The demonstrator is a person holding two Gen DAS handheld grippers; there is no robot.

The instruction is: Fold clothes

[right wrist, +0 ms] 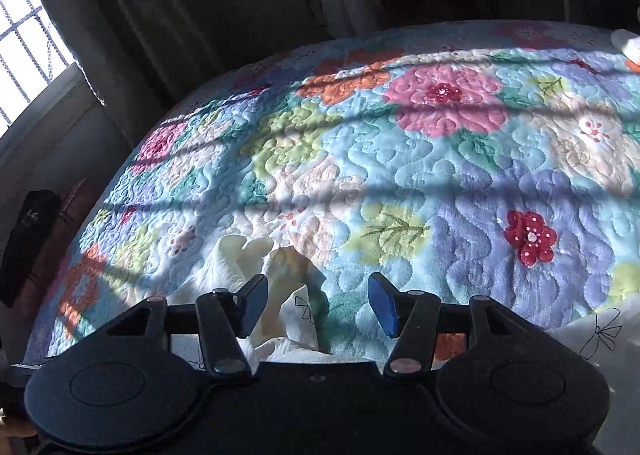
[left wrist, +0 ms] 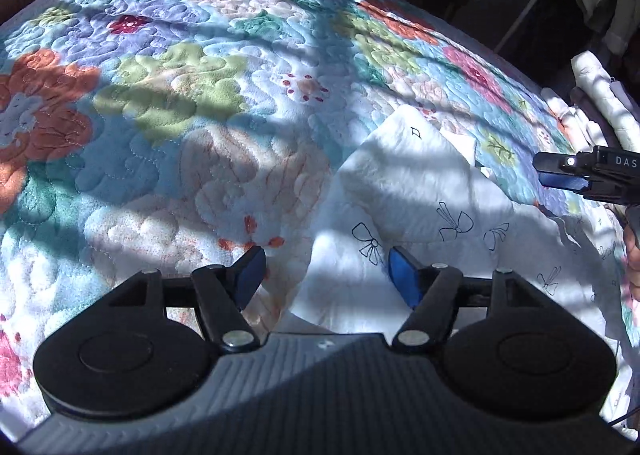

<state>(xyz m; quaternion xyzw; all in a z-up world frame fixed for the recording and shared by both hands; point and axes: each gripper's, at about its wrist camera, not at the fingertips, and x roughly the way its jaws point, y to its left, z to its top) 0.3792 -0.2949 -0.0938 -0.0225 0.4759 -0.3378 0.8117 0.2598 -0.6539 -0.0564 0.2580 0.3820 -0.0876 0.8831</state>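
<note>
Bed, sunlit and shadow-barred, wearing a puffy floral quilt [left wrist: 192, 95] stitched in wavy lines. White garment [left wrist: 420, 199], thin cloth printed with black bows, is lying crumpled on the quilt's near part, one corner peaked. Left gripper [left wrist: 326, 267] is hovering over it, blue pads wide, gripping nothing. Right gripper [right wrist: 318, 299] is gaping likewise above a rumpled fold, empty. Cream folded cloths [left wrist: 600, 95] are sitting at the bed's edge.
</note>
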